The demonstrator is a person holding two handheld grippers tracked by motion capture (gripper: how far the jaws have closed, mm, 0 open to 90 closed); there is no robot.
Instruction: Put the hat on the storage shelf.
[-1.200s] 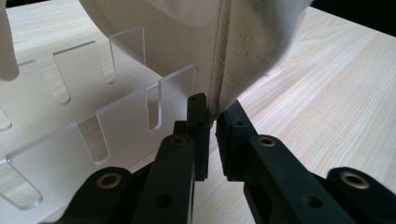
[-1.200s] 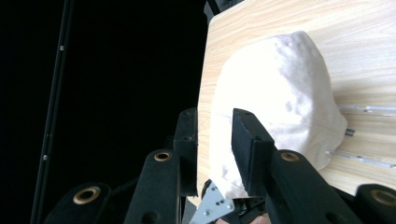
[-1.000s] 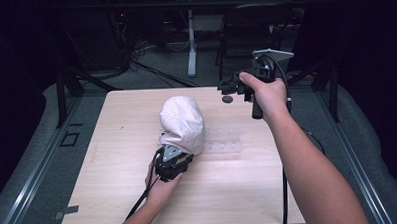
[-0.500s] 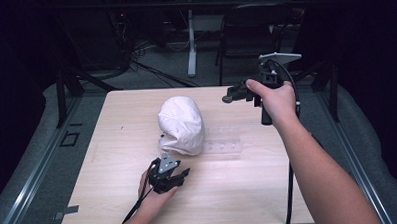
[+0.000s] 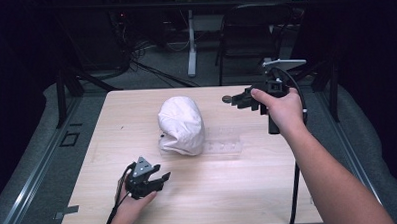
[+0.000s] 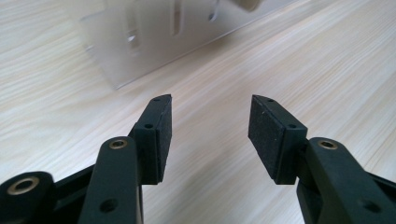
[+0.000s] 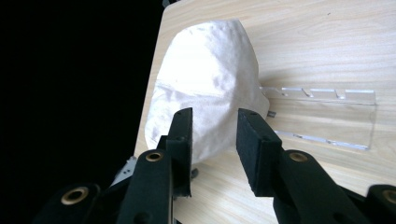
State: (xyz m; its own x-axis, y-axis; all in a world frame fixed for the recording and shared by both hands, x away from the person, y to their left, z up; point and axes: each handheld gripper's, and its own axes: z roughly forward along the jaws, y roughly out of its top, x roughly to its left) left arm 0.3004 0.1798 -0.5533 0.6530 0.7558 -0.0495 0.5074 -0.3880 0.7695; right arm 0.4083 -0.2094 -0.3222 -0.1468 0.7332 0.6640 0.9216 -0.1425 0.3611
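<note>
You are holding the left gripper (image 5: 159, 179) nearer the white cloth bundle (image 5: 181, 125), which is lying just far-right of its empty, spread jaws; the right gripper (image 5: 232, 99) is hovering parted too.

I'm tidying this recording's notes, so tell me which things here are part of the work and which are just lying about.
Likely in play: white cloth bag, clear slotted plate, left gripper and right gripper, both open.
Just about: chair, floor cables, behind the table.
</note>
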